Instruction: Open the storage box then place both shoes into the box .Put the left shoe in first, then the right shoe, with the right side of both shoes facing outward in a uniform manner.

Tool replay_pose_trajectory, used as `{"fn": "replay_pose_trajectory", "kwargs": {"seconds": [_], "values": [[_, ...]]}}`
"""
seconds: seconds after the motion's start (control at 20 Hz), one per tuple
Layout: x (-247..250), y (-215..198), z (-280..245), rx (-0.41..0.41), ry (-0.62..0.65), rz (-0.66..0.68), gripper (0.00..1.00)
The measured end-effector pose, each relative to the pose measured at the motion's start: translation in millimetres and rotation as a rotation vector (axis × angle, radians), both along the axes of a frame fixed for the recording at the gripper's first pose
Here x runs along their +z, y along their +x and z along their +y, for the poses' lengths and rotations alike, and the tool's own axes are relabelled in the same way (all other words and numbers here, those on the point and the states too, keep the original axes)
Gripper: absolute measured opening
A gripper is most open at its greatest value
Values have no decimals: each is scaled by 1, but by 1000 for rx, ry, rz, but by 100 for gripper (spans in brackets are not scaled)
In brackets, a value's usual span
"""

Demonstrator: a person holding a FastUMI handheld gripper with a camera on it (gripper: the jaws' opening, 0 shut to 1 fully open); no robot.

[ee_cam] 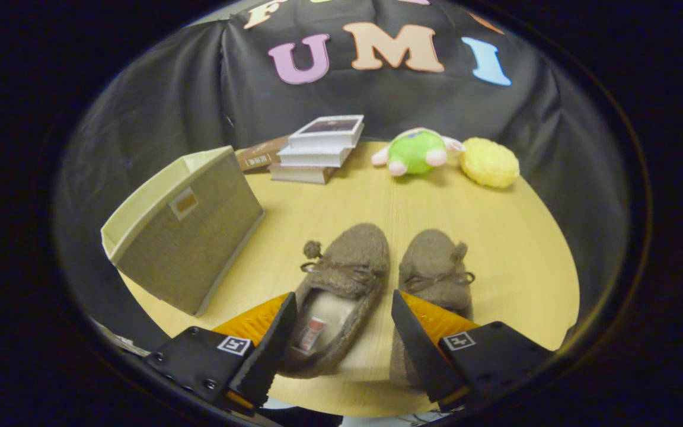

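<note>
Over table [495, 249], gripper [341, 332] jaws spread wide, straddling left shoe [335, 296].

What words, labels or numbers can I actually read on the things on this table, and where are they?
None can be read for certain:
Brown book, spine: pale lettering, too small to read.
Top book, cover: print blurred.
Storage box, tag: no legible text.
Shoe between the open gripper's fingers, inside label: blurred.
Square markers on the fingers: patterns, not words.
</note>
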State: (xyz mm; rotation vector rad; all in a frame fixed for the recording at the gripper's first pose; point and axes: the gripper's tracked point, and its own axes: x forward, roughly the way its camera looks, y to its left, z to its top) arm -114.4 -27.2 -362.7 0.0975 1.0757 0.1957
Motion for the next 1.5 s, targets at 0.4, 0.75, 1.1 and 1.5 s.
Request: {"fn": "replay_pose_trajectory", "kwargs": {"seconds": [0.4, 0.75, 1.1, 1.5], "values": [[-41, 3, 4, -27, -34, 158, 38], [-36, 10, 12, -224, 113, 273, 4], [21, 30, 47, -278, 230, 249, 4], [147, 104, 146, -243, 437, 94, 3]]}}
